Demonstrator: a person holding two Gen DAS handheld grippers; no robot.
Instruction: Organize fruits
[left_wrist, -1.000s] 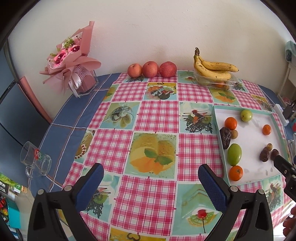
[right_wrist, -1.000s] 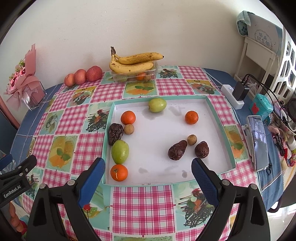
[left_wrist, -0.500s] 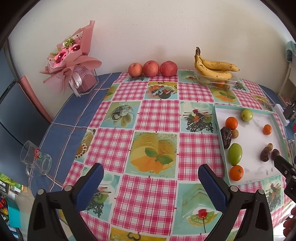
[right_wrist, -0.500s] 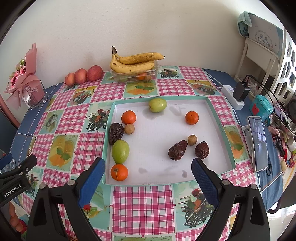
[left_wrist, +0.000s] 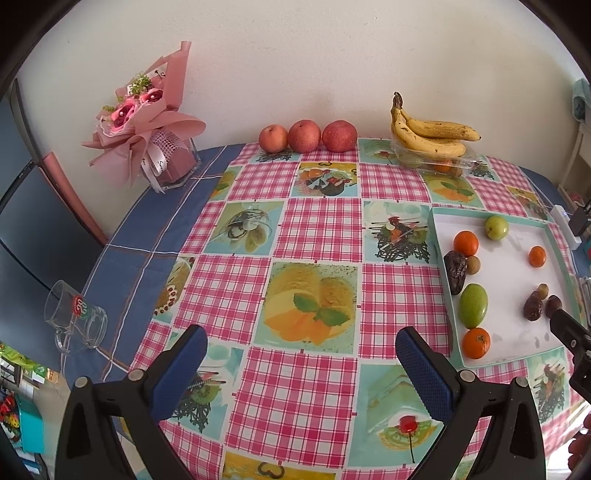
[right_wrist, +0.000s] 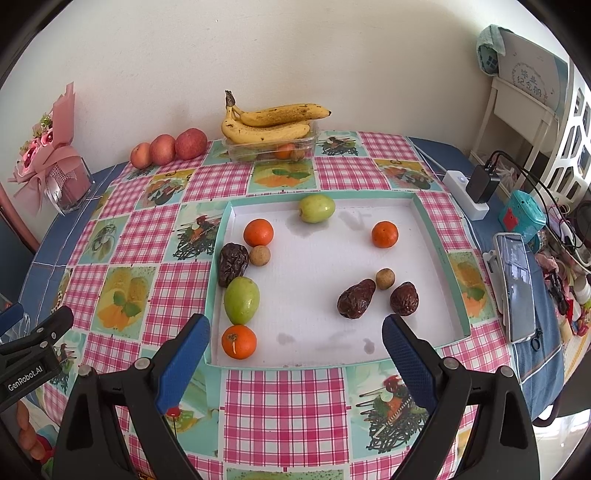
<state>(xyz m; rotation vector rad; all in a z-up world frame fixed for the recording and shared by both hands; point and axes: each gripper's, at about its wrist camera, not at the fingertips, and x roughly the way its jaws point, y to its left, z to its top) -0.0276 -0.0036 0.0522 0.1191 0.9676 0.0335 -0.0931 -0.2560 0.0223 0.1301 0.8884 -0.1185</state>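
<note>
Over the white tray (right_wrist: 436, 266) your right claw (right_wrist: 295, 343) gapes wide and empty, the left claw (left_wrist: 301, 356) likewise over bare worktop (left_wrist: 317, 236); round fruit crowds the tray's left edge — nudge one orange (right_wrist: 239, 341) and neighbours roll.

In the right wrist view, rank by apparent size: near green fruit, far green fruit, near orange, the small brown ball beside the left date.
1. Near green fruit
2. Far green fruit and near orange: alike, unranked
3. Brown ball
</note>
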